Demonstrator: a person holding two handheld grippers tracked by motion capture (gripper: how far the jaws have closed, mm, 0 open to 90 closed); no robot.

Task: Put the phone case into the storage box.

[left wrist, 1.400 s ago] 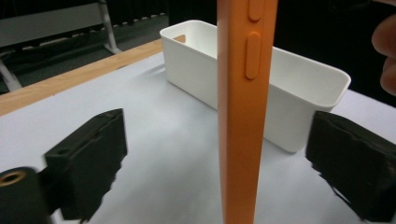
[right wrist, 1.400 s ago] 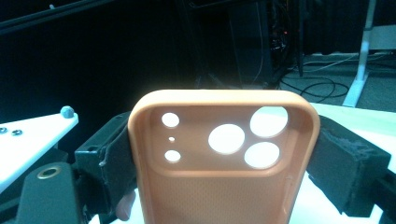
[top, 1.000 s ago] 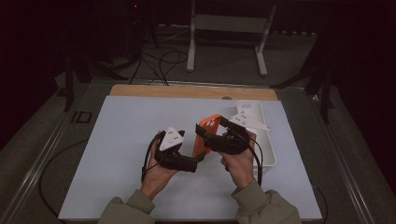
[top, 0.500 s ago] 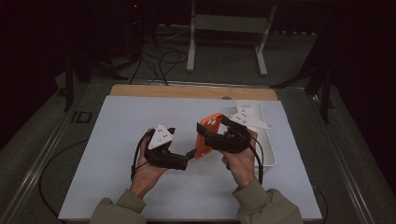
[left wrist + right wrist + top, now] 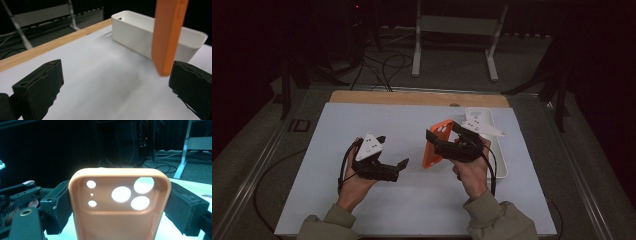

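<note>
Dim room, lit white tabletop (image 5: 412, 150), black surroundings, soft focus

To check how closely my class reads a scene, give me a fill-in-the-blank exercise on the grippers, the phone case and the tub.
1. The right hand-held gripper is shut on a phone case coloured ____.
2. The left hand-held gripper has its jaws ____ and holds nothing.
3. The white tub stands near the table's ____ edge in the high view.

Missing words: orange; open; right

Left tool (image 5: 399, 165) is held low in the left hand (image 5: 357, 182), jaws spread wide; right tool (image 5: 432, 137) is raised, jaws clamped
</note>
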